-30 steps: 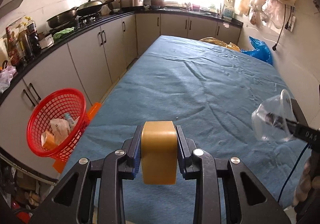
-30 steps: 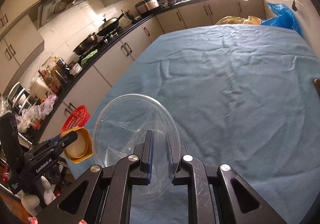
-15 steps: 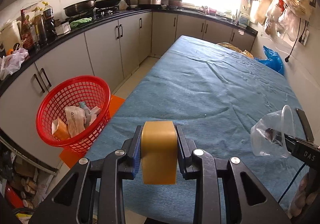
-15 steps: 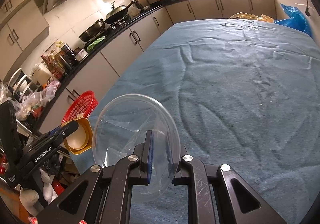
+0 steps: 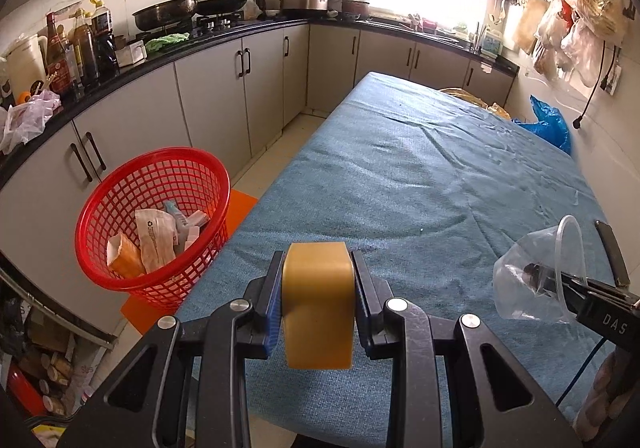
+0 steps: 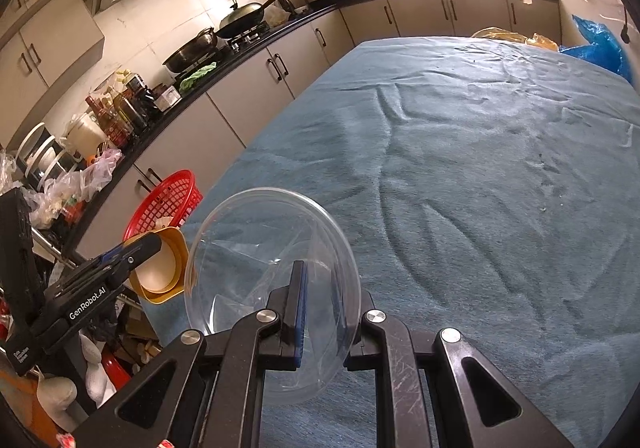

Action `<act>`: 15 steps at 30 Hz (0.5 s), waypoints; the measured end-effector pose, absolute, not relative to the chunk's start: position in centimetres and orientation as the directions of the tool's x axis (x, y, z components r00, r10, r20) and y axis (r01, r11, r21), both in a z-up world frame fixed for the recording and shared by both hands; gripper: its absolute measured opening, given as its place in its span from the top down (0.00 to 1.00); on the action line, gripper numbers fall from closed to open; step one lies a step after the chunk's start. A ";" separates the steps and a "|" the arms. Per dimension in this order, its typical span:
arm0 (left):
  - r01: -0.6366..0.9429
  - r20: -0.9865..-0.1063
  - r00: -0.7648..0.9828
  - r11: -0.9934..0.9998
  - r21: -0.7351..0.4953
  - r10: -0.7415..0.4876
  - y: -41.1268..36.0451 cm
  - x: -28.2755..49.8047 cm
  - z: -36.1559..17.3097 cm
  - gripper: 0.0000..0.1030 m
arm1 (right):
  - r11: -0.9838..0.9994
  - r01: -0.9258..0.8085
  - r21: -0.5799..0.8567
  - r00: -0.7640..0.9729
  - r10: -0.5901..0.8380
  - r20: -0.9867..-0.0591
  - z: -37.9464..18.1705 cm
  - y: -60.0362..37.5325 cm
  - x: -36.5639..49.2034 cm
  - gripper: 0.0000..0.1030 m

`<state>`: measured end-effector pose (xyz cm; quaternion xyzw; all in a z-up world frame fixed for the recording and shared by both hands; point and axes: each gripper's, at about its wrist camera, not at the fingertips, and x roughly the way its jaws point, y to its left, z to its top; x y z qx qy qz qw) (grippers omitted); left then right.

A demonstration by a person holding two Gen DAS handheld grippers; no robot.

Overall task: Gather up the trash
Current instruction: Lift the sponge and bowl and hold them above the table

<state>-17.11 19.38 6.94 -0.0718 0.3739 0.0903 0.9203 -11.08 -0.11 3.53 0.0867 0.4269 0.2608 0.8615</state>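
Currently, both grippers carry trash at the near end of the table covered with blue cloth. The left gripper is closed narrowly on a mustard-yellow square plastic bowl, pads pressing on both sides of its wall. The right gripper is nearly closed on the rim of a clear round plastic bowl, one pad inside and one outside.

Compared with a second ago, the red plastic mesh basket sits larger and closer to centre in the left wrist view, and more floor shows beside the table. Both hands have travelled sideways toward the table's left edge, with no change in either grip. In the right wrist view the basket also shows more fully, beyond the yellow bowl.

The basket stands on an orange mat on the floor, just beside the table's left edge, and already holds crumpled wrappers. No other loose trash is visible on the cloth. Judged from this layout, the carry phase is nearly complete; the next step is to bring each bowl over the basket opening and release.
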 end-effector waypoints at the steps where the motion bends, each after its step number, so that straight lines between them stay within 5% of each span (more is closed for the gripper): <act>1: -0.218 -0.701 0.705 0.974 -0.067 0.110 19.4 -17.1 7.0 0.72 | 0.848 -0.377 0.372 0.498 0.524 -0.691 3.5 0.0 -11.1 0.86; 15: -0.193 -0.725 0.689 0.968 -0.163 0.015 20.1 -16.5 5.7 0.72 | 0.855 -0.373 0.359 0.503 0.512 -0.696 3.1 0.2 -11.5 0.86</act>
